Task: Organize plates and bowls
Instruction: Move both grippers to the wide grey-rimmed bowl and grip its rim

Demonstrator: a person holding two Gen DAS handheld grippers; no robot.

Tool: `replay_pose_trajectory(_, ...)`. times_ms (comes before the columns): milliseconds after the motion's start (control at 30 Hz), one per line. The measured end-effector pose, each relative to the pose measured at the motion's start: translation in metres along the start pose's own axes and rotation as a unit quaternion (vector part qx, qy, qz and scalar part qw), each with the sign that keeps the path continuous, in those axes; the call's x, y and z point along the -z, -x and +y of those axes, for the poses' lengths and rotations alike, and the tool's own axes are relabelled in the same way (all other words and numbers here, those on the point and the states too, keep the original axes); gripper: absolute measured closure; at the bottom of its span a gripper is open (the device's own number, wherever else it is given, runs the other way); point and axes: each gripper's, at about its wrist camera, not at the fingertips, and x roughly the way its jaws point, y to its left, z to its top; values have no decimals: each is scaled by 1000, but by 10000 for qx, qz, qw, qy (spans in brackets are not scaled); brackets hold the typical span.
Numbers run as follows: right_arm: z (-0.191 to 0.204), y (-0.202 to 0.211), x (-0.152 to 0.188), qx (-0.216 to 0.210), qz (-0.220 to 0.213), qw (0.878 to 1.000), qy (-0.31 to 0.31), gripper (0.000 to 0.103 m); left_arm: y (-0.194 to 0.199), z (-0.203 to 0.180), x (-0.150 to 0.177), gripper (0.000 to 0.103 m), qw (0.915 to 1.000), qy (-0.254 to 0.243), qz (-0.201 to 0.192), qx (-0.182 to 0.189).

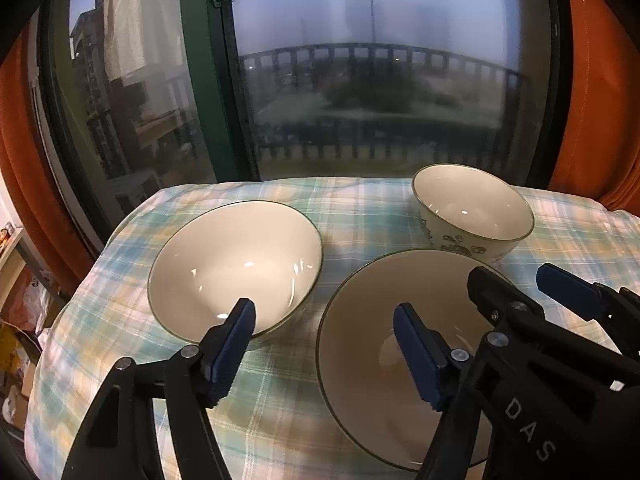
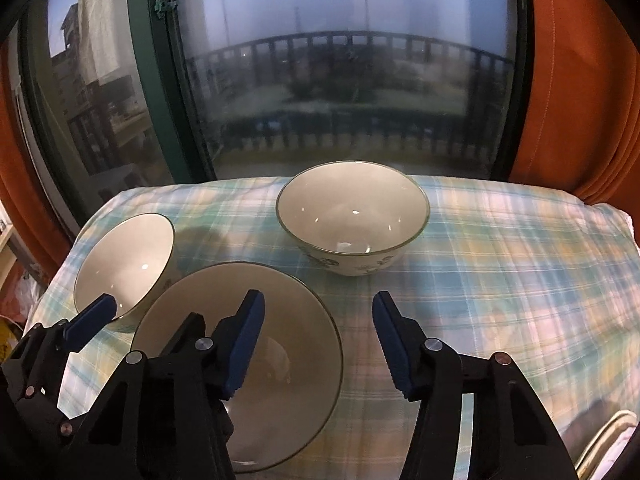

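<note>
The plate [image 2: 240, 364] lay nearest, its right rim between the right gripper [image 2: 318, 344] jaws, which stood apart; the left gripper [image 1: 324, 348] jaws straddled its left rim, likewise apart. Seat pads fully before lifting. Both bowls [image 2: 352, 216] stood beyond; the plate's near edge was hidden

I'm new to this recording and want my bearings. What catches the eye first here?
Three pale ceramic dishes on a plaid cloth: a wide plate nearest, a plain bowl to its left, a flower-patterned bowl farther back. Both grippers' blue-padded jaws hover open beside the plate. Behind, a big window shows a dusky balcony railing, framed by orange curtains.
</note>
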Motion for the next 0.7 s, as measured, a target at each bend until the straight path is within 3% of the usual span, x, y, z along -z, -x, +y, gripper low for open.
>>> replay_pose_trajectory(333, -8, 8, 4, 30, 75, 9999, -70, 48, 13, 13, 10, 34, 9992, 380, 91, 4)
replay_pose_trajectory(400, -7, 6, 6, -12, 132, 9999, -71, 49, 11, 13, 13, 41, 9989, 427, 173, 47)
replay_pose_trajectory(500, -3, 0, 9, -77, 236, 9997, -35, 60, 2, 10, 15, 58, 9979, 449, 396, 266)
replay_pose_trajectory(633, 2, -10, 11, -135, 382, 9992, -5, 70, -6, 10, 16, 61, 9976, 473, 438, 265)
replay_pose_trajectory(700, 3, -11, 11, -80, 355, 9993, 38, 75, -6, 7, 16, 68, 9977, 424, 415, 329)
